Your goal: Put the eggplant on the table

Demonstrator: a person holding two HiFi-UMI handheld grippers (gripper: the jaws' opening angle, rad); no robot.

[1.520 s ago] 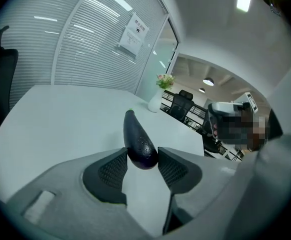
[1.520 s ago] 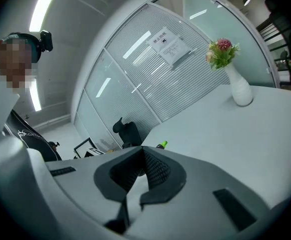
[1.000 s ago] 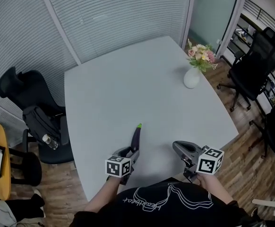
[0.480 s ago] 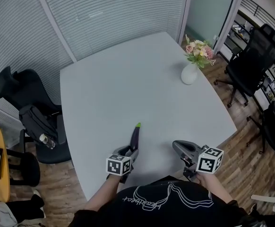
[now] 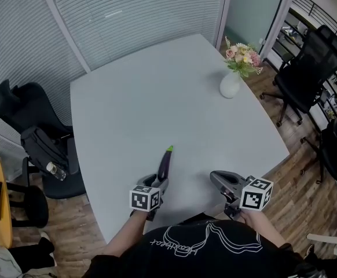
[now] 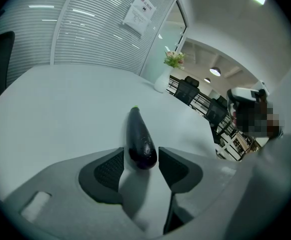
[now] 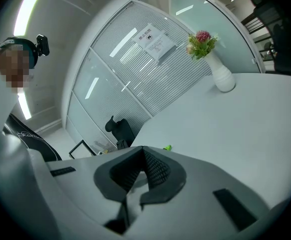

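**Eggplant down on the table, left claw loose around it**

Eggplant (image 5: 165, 167) lies on the grey table (image 5: 157, 97), lower centre of the head view. It is dark purple, with the green tip pointing up-frame and the fat end toward the person.

Left gripper (image 5: 158, 184): the jaws straddle the fat end. In the left gripper view a thin strip of table shows between the picture-left pad (image 6: 108, 170) and the skin. The other pad (image 6: 174, 166) sits just beside the skin, and I can't tell if it touches. So the jaws are parted around it, not clamping. The eggplant's shadow falls on the table between the jaws.

Right gripper (image 5: 218, 179): right of the left one, lower centre-right of the head view, tips over the table, apart from the eggplant. The jaw tips meet and nothing is between them.

Rest of the room:
- White vase (image 5: 230, 84) with pink and cream flowers (image 5: 241, 59) near the table's upper-right edge, well apart from the eggplant.
- Black office chair (image 5: 18, 106) at left, with a dark bag (image 5: 44, 149) on its seat and a clear bottle (image 5: 52, 169) beside the bag.
- Second black chair (image 5: 307, 68) at upper right.
- Slatted blinds (image 5: 139, 10) across the top.
- Wood floor (image 5: 290, 196) at right.
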